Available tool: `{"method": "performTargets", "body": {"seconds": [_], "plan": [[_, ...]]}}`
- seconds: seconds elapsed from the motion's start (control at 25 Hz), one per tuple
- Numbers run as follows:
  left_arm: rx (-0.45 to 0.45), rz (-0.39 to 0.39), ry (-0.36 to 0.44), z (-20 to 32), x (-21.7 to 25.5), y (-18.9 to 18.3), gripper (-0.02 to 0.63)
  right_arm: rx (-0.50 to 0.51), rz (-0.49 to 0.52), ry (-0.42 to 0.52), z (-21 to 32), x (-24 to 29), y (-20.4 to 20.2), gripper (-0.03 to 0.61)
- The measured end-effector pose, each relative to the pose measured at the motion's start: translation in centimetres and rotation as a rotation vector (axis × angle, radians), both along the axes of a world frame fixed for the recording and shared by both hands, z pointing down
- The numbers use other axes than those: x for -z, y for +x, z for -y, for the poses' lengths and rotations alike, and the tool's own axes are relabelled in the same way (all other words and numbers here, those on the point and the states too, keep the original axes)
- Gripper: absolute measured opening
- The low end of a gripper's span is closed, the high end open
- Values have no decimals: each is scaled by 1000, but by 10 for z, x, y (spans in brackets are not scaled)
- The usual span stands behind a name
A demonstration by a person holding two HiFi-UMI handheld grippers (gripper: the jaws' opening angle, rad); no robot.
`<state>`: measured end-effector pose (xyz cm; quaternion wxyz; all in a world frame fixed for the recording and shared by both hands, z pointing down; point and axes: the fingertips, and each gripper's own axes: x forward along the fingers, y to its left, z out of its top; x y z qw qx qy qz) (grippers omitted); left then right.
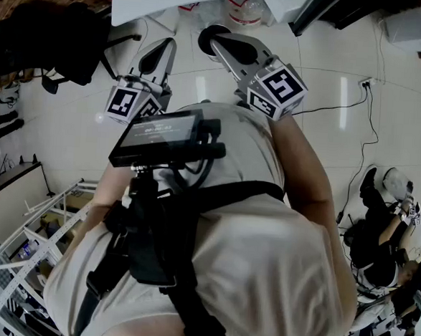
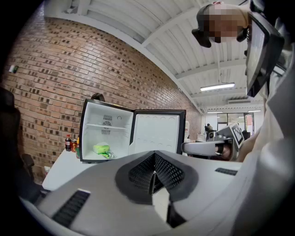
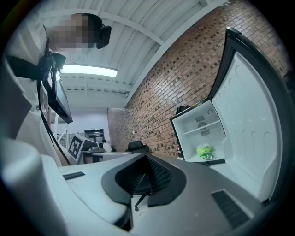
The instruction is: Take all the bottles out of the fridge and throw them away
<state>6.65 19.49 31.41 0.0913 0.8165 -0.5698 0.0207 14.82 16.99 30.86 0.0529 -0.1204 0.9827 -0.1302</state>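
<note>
Against brick wall, open fridge on white table; left gripper and right gripper fingers together, empty.

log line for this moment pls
left gripper: shut, empty | right gripper: shut, empty | fridge: door open, green pack inside | bottles: on table beside fridge

I see the fridge lined in smooth, glossy white plastic, with a matt black frame. The far wall is rough, matt red-brown brick. The table looks smooth and white. The left gripper and right gripper have matt grey plastic shells and black cross-ribbed pads. The floor is glossy pale tile, and the person's shirt is beige cloth.
</note>
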Motion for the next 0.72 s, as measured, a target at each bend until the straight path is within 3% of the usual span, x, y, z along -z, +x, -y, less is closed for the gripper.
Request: {"method": "performTargets", "body": {"seconds": [0.4, 0.72], "plan": [[40, -27, -20, 20, -12, -8, 2, 3, -22, -14, 32, -8, -2, 0], [8, -80, -42, 82, -36, -61, 2, -61, -84, 3, 91, -17, -46, 0]]}}
